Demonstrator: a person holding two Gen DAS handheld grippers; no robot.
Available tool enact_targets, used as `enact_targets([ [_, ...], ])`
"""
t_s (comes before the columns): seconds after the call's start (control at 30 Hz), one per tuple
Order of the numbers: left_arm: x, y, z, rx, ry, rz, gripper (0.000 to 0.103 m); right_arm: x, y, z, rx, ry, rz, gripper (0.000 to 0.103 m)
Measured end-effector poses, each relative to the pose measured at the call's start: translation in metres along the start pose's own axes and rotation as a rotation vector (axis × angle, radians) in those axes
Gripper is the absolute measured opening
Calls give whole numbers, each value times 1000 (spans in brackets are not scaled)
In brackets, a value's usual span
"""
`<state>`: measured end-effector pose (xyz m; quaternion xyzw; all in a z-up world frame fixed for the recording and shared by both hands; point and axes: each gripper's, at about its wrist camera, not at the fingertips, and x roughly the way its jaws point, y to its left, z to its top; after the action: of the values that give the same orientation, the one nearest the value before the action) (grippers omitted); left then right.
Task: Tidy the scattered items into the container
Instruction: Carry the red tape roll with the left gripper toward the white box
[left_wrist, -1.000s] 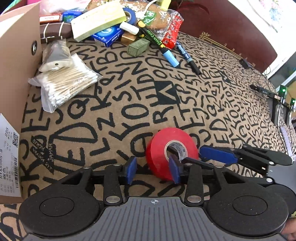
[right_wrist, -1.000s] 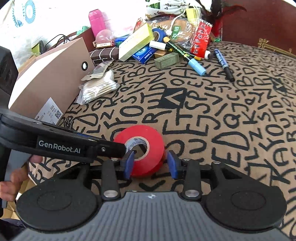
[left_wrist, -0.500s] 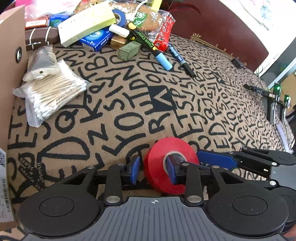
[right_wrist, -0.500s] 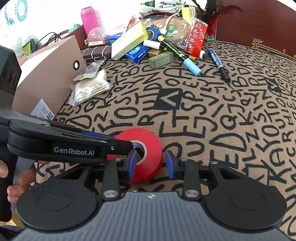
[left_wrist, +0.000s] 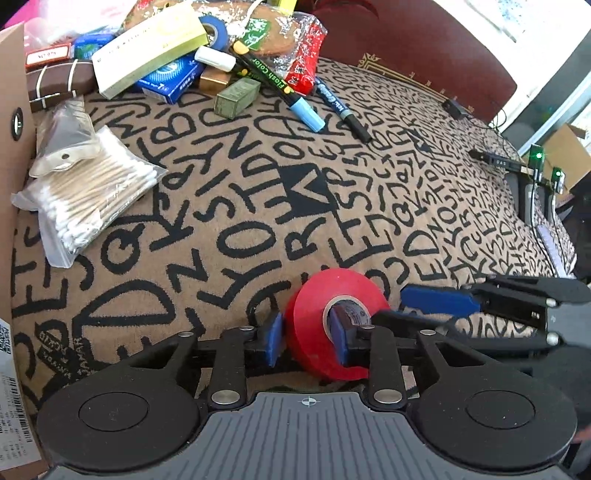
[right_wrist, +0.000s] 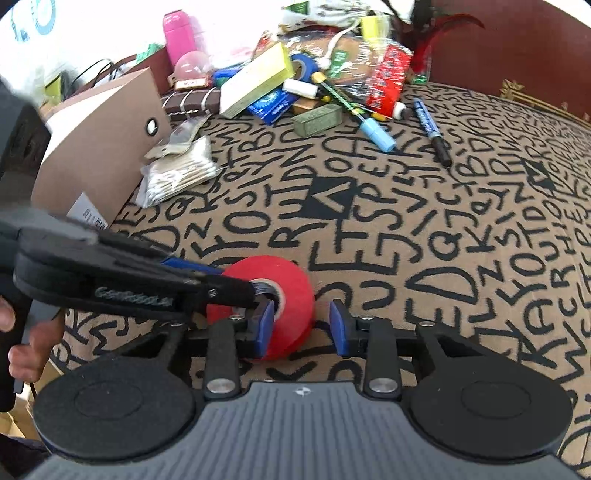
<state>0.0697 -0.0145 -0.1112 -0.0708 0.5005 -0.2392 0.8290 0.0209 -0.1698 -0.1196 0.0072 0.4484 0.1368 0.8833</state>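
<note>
Lettered tablecloth (tan, black print); dark red chair.

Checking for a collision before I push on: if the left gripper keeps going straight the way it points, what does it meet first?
The red tape roll, already between the left gripper jaws, which have just been closing; beyond it, probably the patterned cloth.

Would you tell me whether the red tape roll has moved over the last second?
Yes. The red tape roll has tipped from flat up onto its edge on the lettered cloth, as the left gripper has just been closing on its wall.
</note>
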Motion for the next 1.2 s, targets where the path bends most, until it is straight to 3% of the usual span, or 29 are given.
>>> enact_targets([
  [0.17, 4, -7, 0, 50, 6, 16, 38, 5, -4, 4, 29, 3, 14, 32],
  [0.23, 3, -6, 0, 48, 6, 15, 39, 7, -3, 3, 33, 6, 31, 26],
  [0.53, 4, 3, 1, 13, 13, -17, 44, 12, -5, 6, 48, 16, 57, 26],
  [0.97, 7, 9, 2, 62, 13, -75, 44, 20, -9, 6, 30, 36, 101, 30],
  [1.03, 7, 8, 3, 76, 18, -67, 29, 24, -10, 6, 30, 37, 107, 31],
  [1.2, 9, 3, 5, 93, 22, -37, 26, 27, -14, 5, 40, 38, 121, 30],
])
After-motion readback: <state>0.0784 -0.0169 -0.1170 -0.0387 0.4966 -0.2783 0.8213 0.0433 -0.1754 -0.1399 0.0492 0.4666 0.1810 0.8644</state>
